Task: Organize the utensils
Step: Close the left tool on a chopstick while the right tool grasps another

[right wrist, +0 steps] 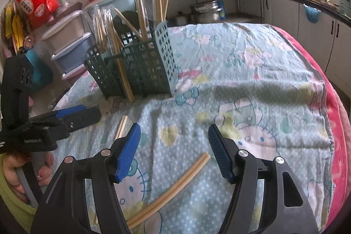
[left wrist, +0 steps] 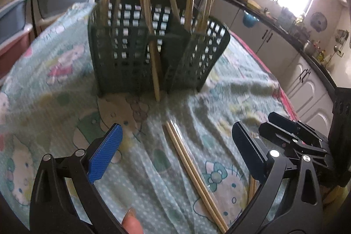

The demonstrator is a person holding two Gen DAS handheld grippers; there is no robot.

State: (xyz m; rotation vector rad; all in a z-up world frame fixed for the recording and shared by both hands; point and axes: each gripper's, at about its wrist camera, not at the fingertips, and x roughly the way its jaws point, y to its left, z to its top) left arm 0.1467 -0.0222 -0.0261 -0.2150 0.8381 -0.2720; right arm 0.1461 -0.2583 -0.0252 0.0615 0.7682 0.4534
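Both sets of jaws stand wide apart and hold nothing. The left gripper (left wrist: 175,146) hangs low over the cloth (left wrist: 54,84) with a pair of chopsticks (left wrist: 193,172) lying lengthwise in the gap between its fingers, touching neither pad, which looks like a lining-up for a pinch across the pair. The right gripper (right wrist: 174,148) is set the same way over a second pair (right wrist: 173,188), which lies slantwise under its open fingers; the two grippers sit close side by side, each visible at the edge of the other's view. Further out stands the green basket (right wrist: 140,67), upright on the cloth and already bristling with chopsticks in its compartments, so it is probably where both loose pairs are bound.
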